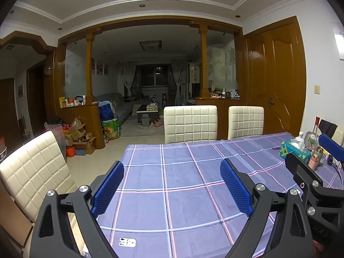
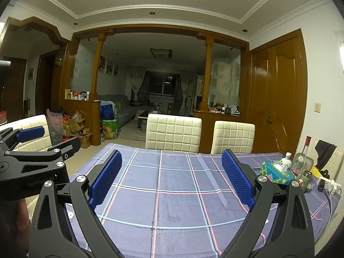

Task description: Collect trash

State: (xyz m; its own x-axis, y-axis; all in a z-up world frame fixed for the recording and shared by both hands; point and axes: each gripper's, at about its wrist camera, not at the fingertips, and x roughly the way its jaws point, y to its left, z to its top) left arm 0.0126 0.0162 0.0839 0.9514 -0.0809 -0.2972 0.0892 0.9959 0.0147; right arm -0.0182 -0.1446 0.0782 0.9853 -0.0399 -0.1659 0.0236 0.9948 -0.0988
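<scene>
My left gripper [image 1: 172,167] hangs open over a table in a purple plaid cloth [image 1: 185,197], with nothing between its blue pads. My right gripper [image 2: 172,157] is open too, over the same cloth [image 2: 178,197], and holds nothing. Each gripper shows in the other's view: the right one's fingers [image 1: 331,148] at the right edge, the left one's fingers [image 2: 30,133] at the left edge. A small white printed slip [image 1: 127,241] lies on the cloth near the left gripper. A tiny dark red scrap [image 1: 275,148] lies further out, by the tissue box.
At the table's right end stand a beaded tissue box [image 2: 277,173], glass bottles [image 2: 303,161], a small flask [image 2: 306,178] and a power strip [image 2: 329,186]. Two cream chairs [image 2: 173,133] stand at the far side, another [image 1: 36,172] at the left. Boxes and bags [image 1: 79,137] crowd the floor.
</scene>
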